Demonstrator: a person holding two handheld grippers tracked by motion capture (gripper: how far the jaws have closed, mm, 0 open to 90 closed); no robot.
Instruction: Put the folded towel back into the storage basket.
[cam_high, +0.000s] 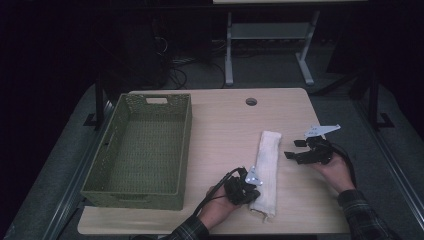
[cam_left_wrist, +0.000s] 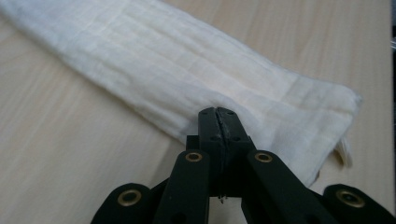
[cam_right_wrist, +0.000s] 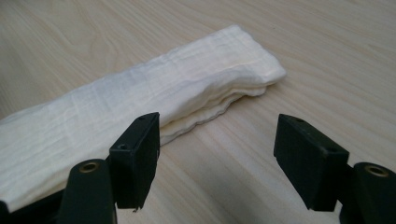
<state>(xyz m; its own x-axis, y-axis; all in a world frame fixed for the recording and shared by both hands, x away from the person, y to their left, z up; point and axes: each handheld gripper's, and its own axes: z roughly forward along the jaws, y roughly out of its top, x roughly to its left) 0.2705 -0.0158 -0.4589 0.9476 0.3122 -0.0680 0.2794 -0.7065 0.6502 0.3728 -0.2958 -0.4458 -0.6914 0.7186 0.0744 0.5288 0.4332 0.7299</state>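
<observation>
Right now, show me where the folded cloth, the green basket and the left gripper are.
folded cloth (cam_high: 267, 160): high view, middle of its top face.
green basket (cam_high: 134, 191): high view, near wall.
left gripper (cam_left_wrist: 218, 115): left gripper view, closed jaw tips pinching the cloth's edge.

A pale wood-grain worktop (cam_high: 220, 125) with a round cable hole (cam_high: 251, 101) near its far edge sits on grey floor (cam_high: 260, 70). At the upper middle of the frame stands a white table frame (cam_high: 265, 35). The room beyond is dark, with cables (cam_high: 175, 70) at upper left.
</observation>
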